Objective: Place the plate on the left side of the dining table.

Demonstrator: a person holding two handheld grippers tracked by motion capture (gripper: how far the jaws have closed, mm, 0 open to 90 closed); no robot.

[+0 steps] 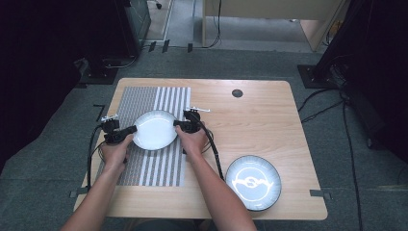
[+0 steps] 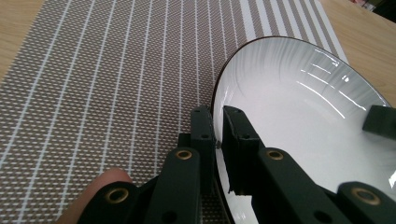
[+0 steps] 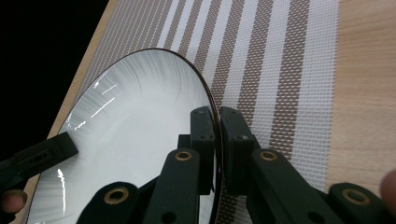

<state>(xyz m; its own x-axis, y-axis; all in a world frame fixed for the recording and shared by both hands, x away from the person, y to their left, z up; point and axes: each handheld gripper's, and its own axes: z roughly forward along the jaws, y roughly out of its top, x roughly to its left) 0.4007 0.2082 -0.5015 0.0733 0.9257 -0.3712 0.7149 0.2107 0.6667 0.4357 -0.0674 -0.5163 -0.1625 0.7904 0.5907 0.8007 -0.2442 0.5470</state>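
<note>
- Left hand-held gripper [image 1: 133, 129], jaws pinched onto the left rim of the white plate [image 1: 155, 130]; same clamp seen close up [image 2: 218, 133], one jaw inside the rim, one outside.
- Right hand-held gripper [image 1: 177, 124], jaws closed on the opposite rim of the white plate [image 3: 140, 140]; clamp point [image 3: 217, 133].
- White plate over the striped placemat [image 1: 144, 159], near its middle.
- Patterned plate [image 1: 253, 182] right of the placemat, well apart, on the bare wooden surface [image 1: 250, 125].
</note>
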